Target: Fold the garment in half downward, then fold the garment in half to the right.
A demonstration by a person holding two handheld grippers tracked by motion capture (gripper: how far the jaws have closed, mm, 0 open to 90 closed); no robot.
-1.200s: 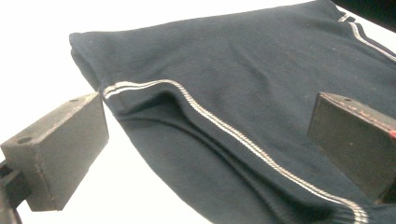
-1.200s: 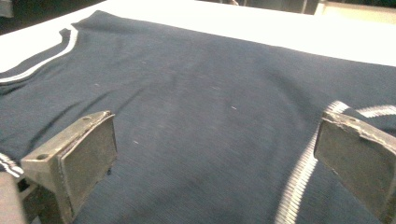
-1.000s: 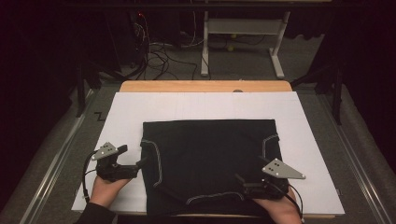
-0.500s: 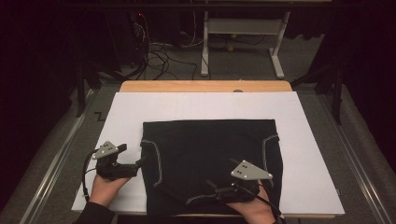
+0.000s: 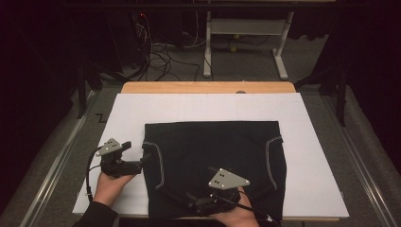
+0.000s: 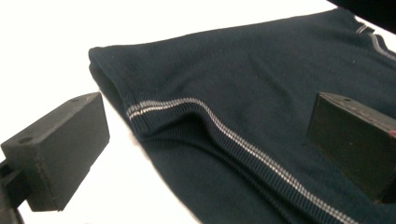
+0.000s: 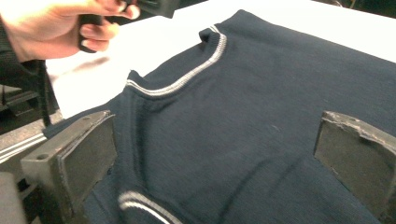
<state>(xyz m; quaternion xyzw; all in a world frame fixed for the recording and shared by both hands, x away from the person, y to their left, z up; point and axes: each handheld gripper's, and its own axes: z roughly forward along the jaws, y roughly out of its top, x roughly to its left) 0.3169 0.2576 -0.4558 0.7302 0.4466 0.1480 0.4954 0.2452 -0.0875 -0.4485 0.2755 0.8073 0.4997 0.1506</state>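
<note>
The folded dark navy garment (image 5: 213,165) with pale striped trim (image 6: 224,135) lies flat on the white-covered table (image 5: 312,142), near the person's edge. The left tongs (image 5: 142,161) are open, jaws straddling the garment's left folded edge. The right tongs (image 5: 191,198) are open above the near hem, holding nothing.

Probable step: grip both edges for another fold.
- Lower each lower jaw under all layers before closing.
- Close on the ribbed trim, not on a single layer.
- Lift both sides evenly; uneven lift may skew the fold.
</note>
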